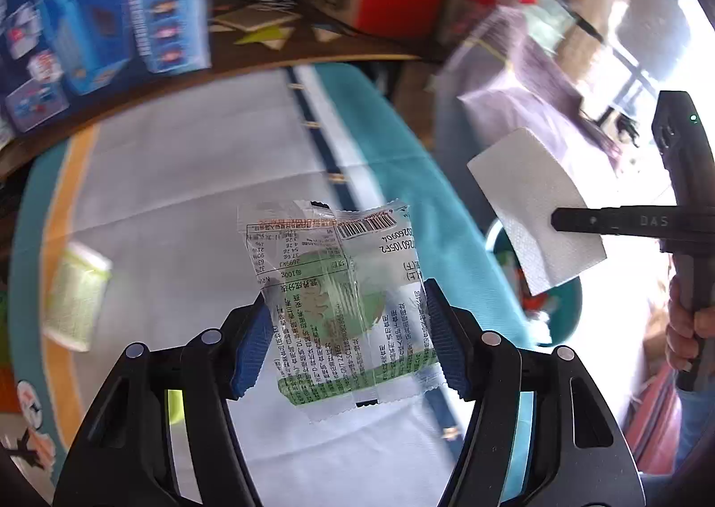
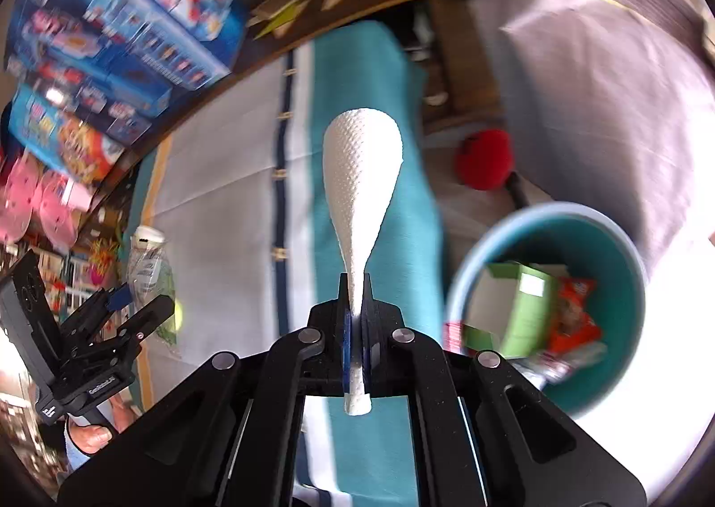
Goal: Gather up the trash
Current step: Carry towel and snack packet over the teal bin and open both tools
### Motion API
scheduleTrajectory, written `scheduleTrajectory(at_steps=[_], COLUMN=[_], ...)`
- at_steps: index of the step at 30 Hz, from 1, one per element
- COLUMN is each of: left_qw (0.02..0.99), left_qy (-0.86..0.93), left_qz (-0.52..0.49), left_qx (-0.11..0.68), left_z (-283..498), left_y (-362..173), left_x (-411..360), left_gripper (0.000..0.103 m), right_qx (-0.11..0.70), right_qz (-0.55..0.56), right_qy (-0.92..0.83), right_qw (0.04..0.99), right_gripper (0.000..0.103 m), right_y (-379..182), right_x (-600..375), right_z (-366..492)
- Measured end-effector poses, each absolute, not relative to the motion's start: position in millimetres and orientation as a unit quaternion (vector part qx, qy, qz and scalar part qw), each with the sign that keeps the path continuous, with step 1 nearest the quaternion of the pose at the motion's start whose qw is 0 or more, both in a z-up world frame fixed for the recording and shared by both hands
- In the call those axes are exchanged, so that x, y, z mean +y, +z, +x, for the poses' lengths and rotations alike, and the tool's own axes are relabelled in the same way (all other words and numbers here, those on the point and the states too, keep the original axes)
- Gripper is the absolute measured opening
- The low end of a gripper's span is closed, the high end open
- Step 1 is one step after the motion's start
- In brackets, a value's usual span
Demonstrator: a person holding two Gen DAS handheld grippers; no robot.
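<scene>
Wrappers in both hands: our left hand-held gripper clamps a crinkly clear plastic snack wrapper with green print and a barcode, lifted above the cloth-covered desk, and our right hand-held gripper is clenched on a folded white paper napkin, embossed with small dimples and flaring into a soft loop past the pads. The round teal bin stands off the desk's right edge, below the desk top, with a green carton and a red packet already inside.

We judge the drop to be the risky part. The napkin is light and limp, so if we release it high or short of the rim it could drift and land on the floor or on the teal border of the cloth. The wrapper is slick, thin film, held only across its lower half between the ribbed blue pads; a quick swing could let it slide out or cling to a pad after release (static would be our guess). Both frames are blurred, which suggests fast motion, and that raises both risks.

One more piece, a pale green-and-white packet, lies near the desk's left edge, not yet collected.
</scene>
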State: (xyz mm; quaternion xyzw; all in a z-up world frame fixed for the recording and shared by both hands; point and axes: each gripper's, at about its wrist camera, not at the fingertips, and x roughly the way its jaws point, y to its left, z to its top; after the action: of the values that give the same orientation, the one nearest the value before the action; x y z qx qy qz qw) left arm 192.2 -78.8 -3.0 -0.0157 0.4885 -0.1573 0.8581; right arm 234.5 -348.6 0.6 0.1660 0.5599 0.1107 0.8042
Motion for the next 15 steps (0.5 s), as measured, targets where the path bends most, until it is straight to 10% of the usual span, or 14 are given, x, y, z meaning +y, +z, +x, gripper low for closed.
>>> scheduleTrajectory(at_steps=[15], left_qw=[0.798], left_qy=[-0.293], left_qz=[0.050], left_qx=[0.524], left_z=[193.6], left_y=[-43.4], left_x=[-239.1], left_gripper=[0.065], right_qx=[0.591], right_qz=[0.222], right_qy=[-0.005], right_qw=[0.775], right_gripper=[0.007], right_y=[-83.2], right_x=[-484.9], right_z=[186.0])
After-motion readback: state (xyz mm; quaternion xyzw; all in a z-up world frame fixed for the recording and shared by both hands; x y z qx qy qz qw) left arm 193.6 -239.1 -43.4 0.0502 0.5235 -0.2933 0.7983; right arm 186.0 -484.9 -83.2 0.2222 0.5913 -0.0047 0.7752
